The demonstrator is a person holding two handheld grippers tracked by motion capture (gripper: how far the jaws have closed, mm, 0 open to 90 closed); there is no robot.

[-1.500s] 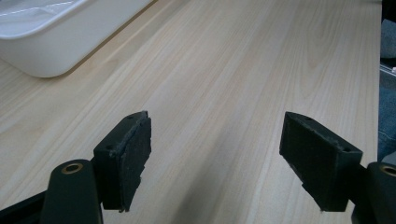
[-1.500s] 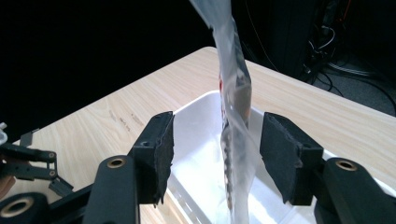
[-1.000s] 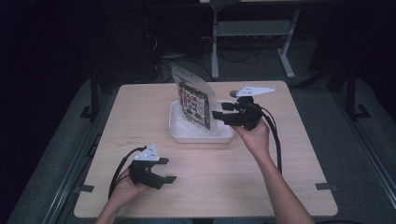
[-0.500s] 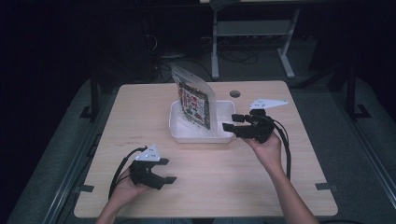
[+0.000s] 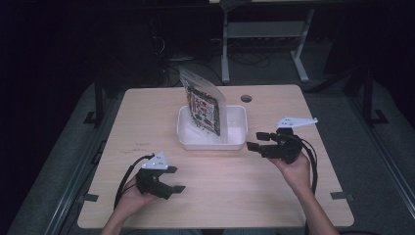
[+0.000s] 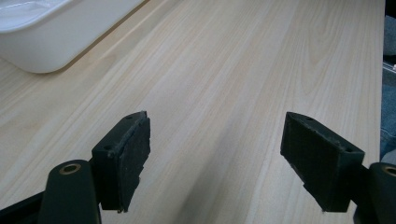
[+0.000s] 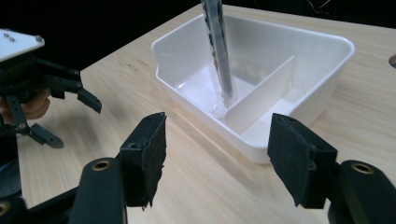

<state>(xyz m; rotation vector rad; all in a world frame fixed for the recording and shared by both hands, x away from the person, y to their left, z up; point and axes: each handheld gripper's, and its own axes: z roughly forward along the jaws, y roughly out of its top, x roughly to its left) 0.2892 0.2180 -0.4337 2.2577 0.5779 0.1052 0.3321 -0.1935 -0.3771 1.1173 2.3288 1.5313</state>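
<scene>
Pale wood-grain laminate covers the counter (image 5: 147, 122), a rectangular top with a round cable hole (image 5: 246, 98) near its far edge, standing on grey carpet in a dark room. Beyond the far edge, well past both hands, a light metal stand (image 5: 264, 34) and loose cables (image 5: 249, 58) sit in the shadows. The right hand-held gripper (image 5: 253, 141) hangs just off the near right corner of a white tray (image 5: 234, 143), jaws spread with nothing between them, having just been opening; its grey three-cornered plate (image 5: 296, 122) rides on top and a black cable trails back along the forearm. In the right gripper view the white tray (image 7: 327, 88) lies straight ahead of the spread pads, close but not touched, with a thin white divider (image 7: 261, 88) crossing its floor. A clear printed pouch (image 5: 204, 105) stands tilted inside the tray, its lower edge resting on the floor beside that divider, seen edge-on in the right gripper view (image 7: 219, 51). The left hand-held gripper (image 5: 175, 179) rests low over bare wood, well apart from the tray and nearer the person, jaws likewise wide apart and empty; ahead of it and off to one side the tray's rounded corner (image 6: 37, 42) shows.
</scene>
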